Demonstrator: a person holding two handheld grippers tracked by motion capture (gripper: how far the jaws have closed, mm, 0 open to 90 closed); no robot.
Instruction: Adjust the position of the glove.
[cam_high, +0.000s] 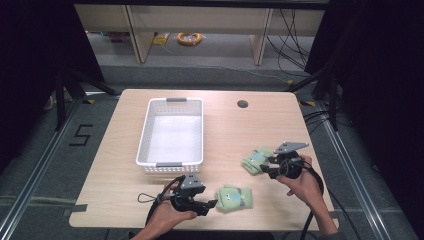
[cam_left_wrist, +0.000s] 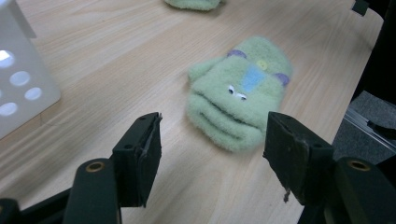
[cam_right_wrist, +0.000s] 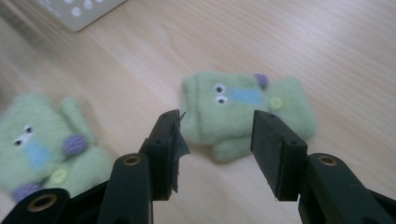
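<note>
**Mittens not yet gripped**

L gripper & R gripper: jaws apart, each aimed at a green mitten; near mitten lower centre, far mitten centre-right, both on table. Basket, upper left, holds nothing. Likely left: grasp & bin both.

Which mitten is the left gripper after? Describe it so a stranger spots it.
Start at the white basket on the table. Just off its near right corner lies a green mitten, before the open left gripper. The twin mitten lies farther right.
</note>
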